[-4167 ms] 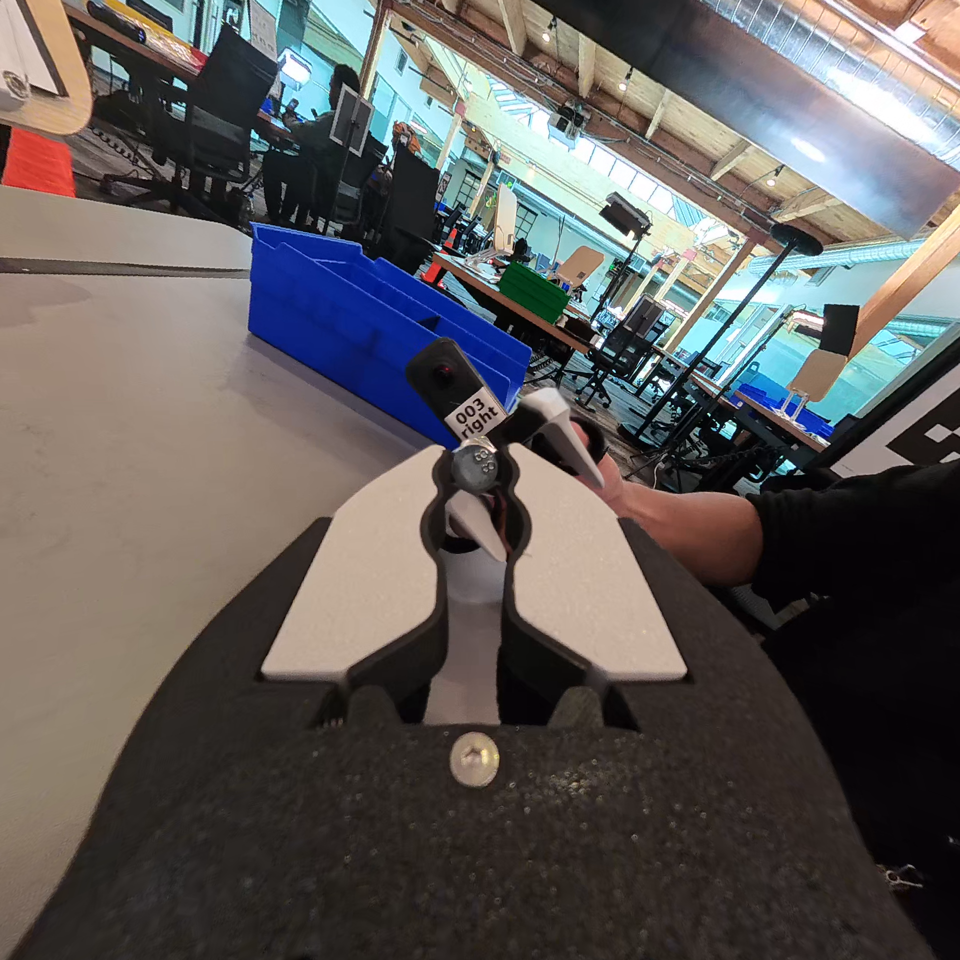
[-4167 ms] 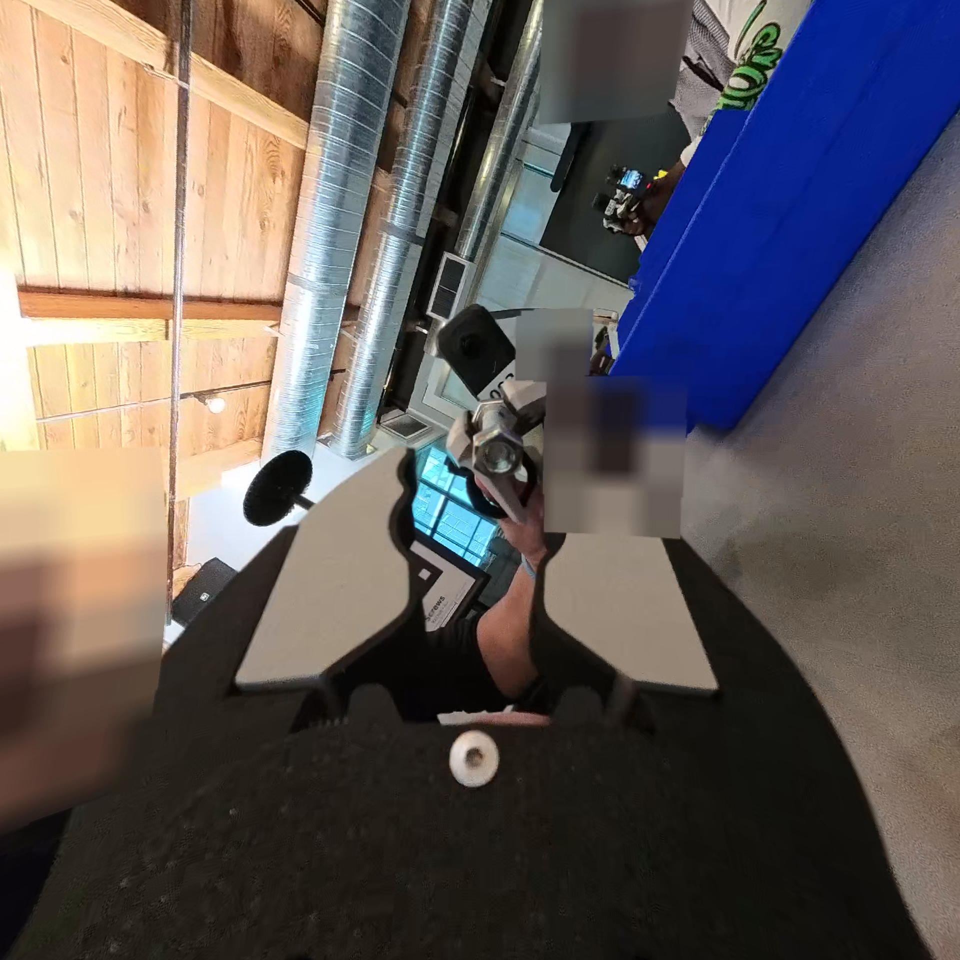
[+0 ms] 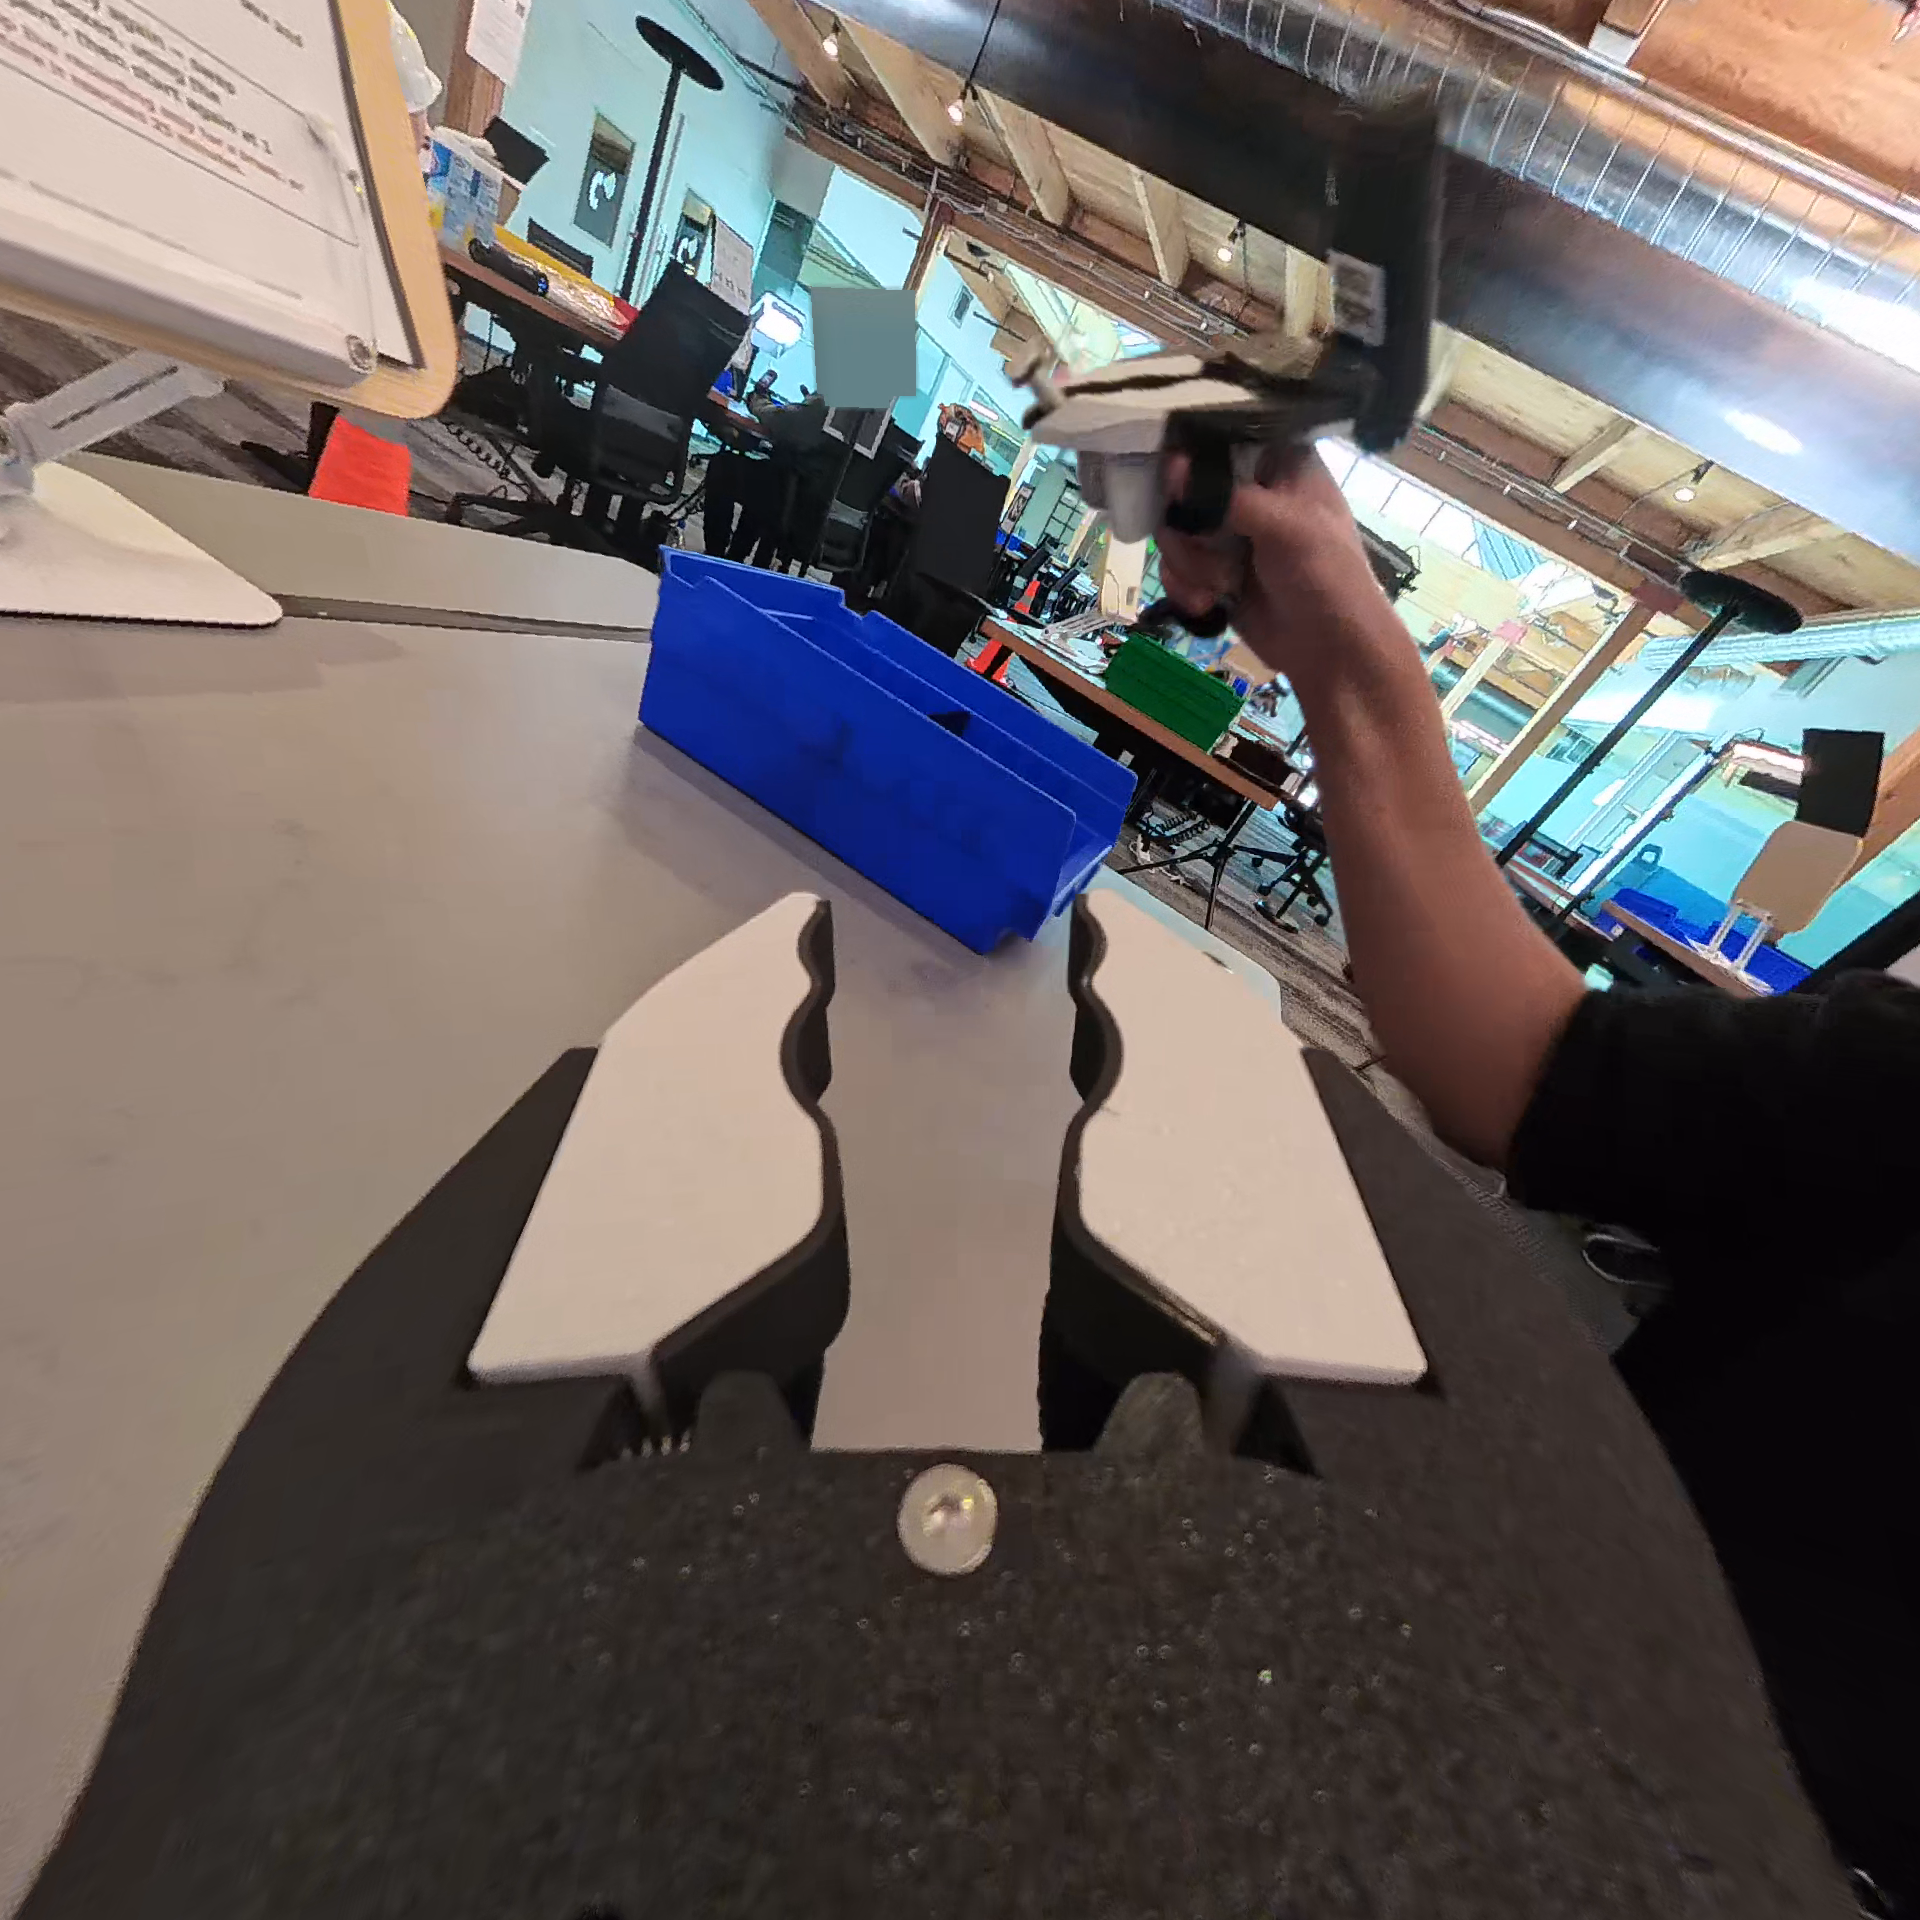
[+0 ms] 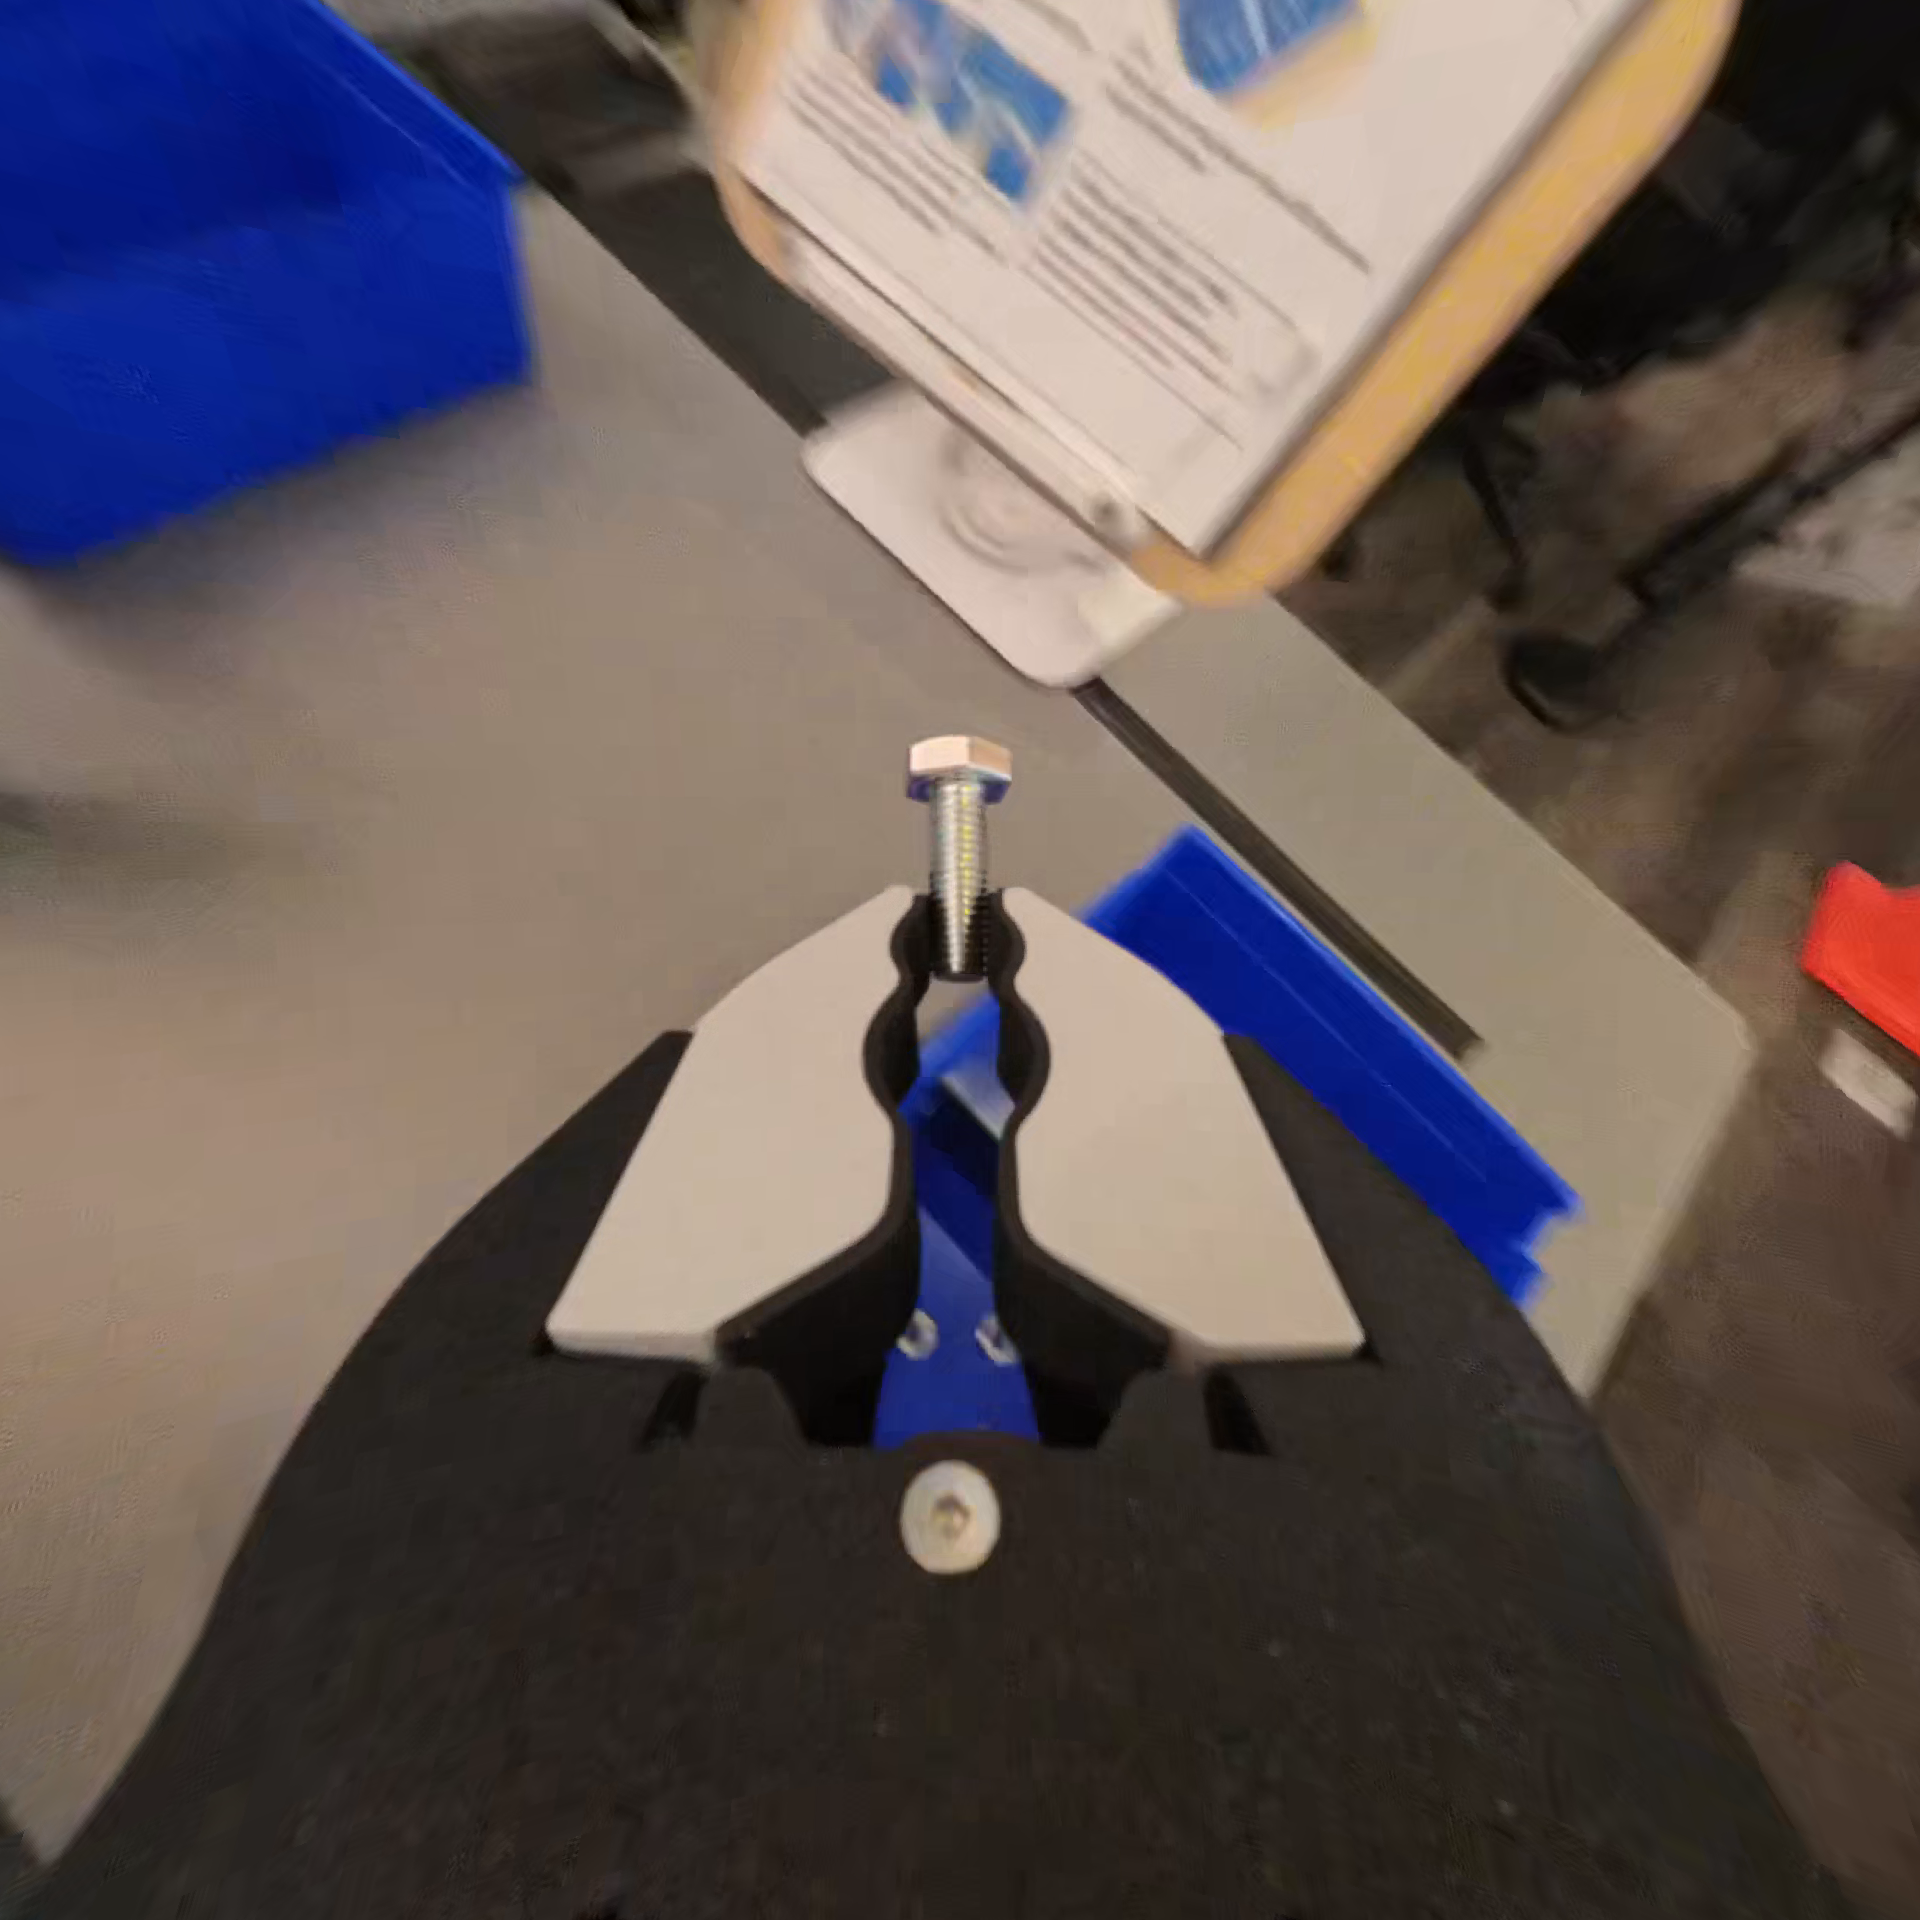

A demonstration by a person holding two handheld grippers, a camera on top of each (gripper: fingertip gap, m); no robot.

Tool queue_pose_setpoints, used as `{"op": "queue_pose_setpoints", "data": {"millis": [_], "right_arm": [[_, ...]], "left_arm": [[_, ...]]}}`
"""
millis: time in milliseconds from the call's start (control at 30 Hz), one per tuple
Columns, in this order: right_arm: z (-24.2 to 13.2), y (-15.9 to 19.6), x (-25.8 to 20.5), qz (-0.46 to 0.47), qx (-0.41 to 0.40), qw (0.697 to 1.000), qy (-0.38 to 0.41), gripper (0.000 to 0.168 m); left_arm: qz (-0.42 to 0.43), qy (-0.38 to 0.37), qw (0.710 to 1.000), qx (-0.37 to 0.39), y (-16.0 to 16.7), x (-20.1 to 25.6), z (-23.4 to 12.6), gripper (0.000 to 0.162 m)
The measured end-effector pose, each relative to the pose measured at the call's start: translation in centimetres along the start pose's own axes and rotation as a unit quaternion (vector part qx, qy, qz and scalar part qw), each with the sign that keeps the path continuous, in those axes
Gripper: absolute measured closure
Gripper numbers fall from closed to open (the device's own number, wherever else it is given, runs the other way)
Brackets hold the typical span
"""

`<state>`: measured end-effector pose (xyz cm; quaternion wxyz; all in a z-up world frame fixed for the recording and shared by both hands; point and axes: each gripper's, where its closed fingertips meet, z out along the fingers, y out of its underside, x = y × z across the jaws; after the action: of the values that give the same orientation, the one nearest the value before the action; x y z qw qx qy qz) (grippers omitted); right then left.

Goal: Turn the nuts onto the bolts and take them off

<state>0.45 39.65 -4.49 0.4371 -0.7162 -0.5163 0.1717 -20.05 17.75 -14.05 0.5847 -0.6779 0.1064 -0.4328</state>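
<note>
The grey surface (image 3: 260,935) lay bare on the left, its far edge running behind a white stand base (image 3: 114,551) that carried a board with papers (image 3: 208,177). A blue bin (image 3: 873,769) sat near the surface's right edge, beyond the tips of the left tool (image 3: 948,956). That tool was low over the surface, its fingers wide apart and holding nothing. Farther right, a hand (image 3: 1278,582) held the right tool (image 4: 957,914) high over the bin. Its fingers were closed on the threaded end of a bolt (image 4: 958,831), head pointing away. Two nuts (image 4: 954,1338) lay in the bin below.
</note>
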Motion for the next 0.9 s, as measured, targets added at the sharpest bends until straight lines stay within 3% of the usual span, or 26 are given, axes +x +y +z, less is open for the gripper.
{"op": "queue_pose_setpoints", "data": {"millis": [67, 133, 267, 533, 900], "right_arm": [[1.1, 4.1, 5.9, 0.023, -0.123, 0.991, 0.045, 0.158], [3.2, 8.8, 9.8, 0.078, -0.236, 0.968, 0.029, 0.158], [5.9, 17.1, 13.5, 0.101, -0.419, 0.902, 0.016, 0.158], [9.7, 22.6, 13.5, 0.132, -0.487, 0.863, 0.035, 0.158], [9.4, 24.1, 12.2, 0.116, -0.53, 0.84, 0.02, 0.157]], "left_arm": [[-0.006, 0.004, 1.0, -0.004, 0.1, -0.1, 0.1, 0.121], [-0.015, 0.011, 1.0, -0.006, 0.2, 0.0, 0.3, 0.122], [-0.013, 0.015, 1.0, -0.023, 0.9, 0.5, 0.8, 0.123], [0.031, 0.0, 0.998, -0.055, 1.9, 0.6, 1.1, 0.124], [0.04, -0.003, 0.997, -0.067, 2.3, 0.4, 1.3, 0.124]]}}
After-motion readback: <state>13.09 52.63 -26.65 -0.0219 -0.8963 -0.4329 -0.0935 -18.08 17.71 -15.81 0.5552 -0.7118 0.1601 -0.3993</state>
